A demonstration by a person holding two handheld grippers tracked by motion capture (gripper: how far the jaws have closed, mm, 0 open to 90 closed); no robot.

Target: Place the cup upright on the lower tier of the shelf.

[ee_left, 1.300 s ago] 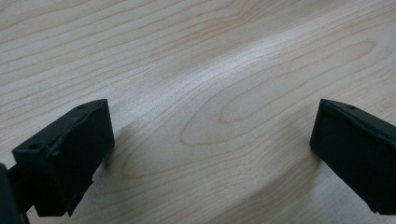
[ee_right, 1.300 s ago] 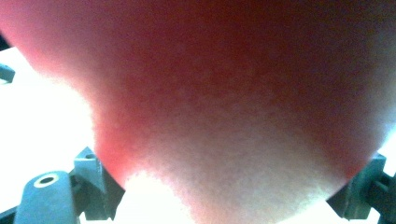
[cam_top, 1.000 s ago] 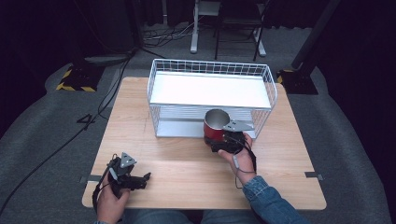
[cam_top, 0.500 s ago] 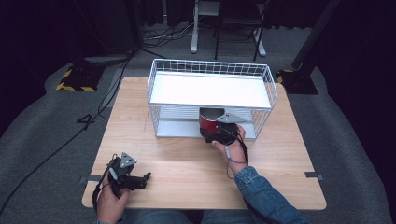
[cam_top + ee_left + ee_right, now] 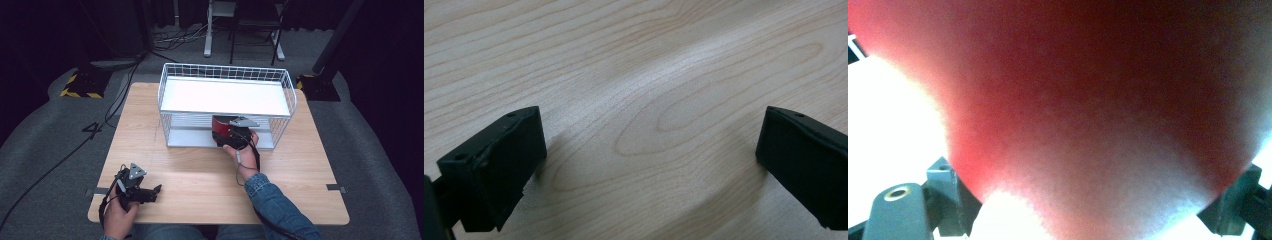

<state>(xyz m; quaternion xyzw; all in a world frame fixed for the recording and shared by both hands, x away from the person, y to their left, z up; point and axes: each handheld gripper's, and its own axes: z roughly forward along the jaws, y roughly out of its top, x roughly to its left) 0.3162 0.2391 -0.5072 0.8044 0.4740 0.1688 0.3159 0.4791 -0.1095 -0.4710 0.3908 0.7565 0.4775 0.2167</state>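
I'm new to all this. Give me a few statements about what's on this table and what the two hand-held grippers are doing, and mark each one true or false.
1. The right gripper is closed on a red metal cup. True.
2. The red cup stands on the top shelf of the white wire rack. False: it is at the front opening of the rack's lower level, under the top shelf.
3. The left gripper has its jaws apart with nothing between them. True: the left gripper view shows bare wood between them.
4. The left gripper is inside the rack. False: it is near the front left corner of the light wooden table, far from the rack.
5. The top shelf carries a stack of plates. False: it is bare.
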